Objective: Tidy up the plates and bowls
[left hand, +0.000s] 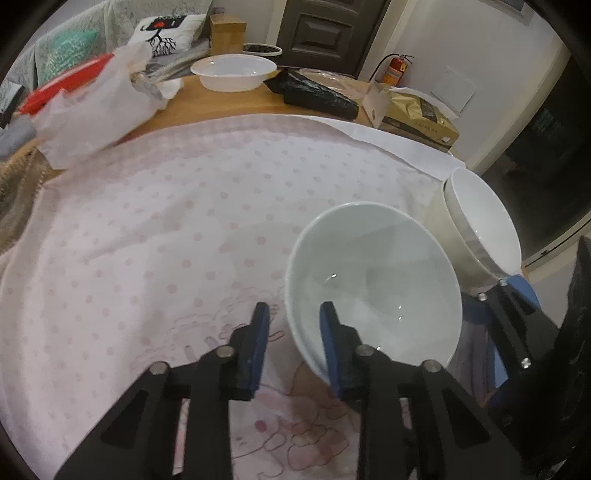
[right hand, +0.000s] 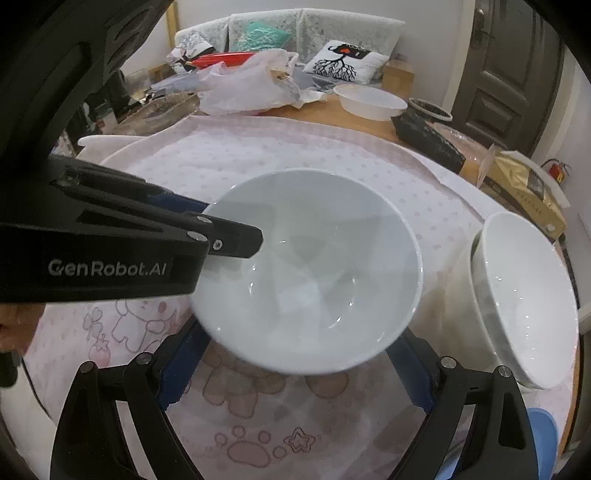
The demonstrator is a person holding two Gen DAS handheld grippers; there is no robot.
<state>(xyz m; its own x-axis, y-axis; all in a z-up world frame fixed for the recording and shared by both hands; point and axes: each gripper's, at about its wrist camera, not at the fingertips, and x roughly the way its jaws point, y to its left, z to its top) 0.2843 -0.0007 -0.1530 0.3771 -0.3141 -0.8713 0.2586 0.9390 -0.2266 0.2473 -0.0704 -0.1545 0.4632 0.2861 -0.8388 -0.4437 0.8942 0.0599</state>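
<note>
A white bowl [left hand: 373, 284] sits on the pink dotted cloth [left hand: 166, 229]; it also fills the middle of the right wrist view [right hand: 314, 273]. My left gripper [left hand: 291, 325] straddles the bowl's near rim, one blue finger [left hand: 332, 332] inside the bowl and one outside, with a gap still showing at the rim. My right gripper [right hand: 295, 365] is wide open around the bowl's near side, fingers [right hand: 181, 369] apart from it. A stack of white bowls [right hand: 524, 295] stands to the right, also seen in the left wrist view [left hand: 480, 221].
A white plastic bowl [left hand: 232, 72] stands at the table's far edge beside a black bag [left hand: 314, 92], a plastic bag [left hand: 92, 107], a wooden box [left hand: 227, 31] and a gold package [left hand: 417, 114]. A white plate [right hand: 107, 147] lies at the left. A blue item [right hand: 543, 432] lies at the right.
</note>
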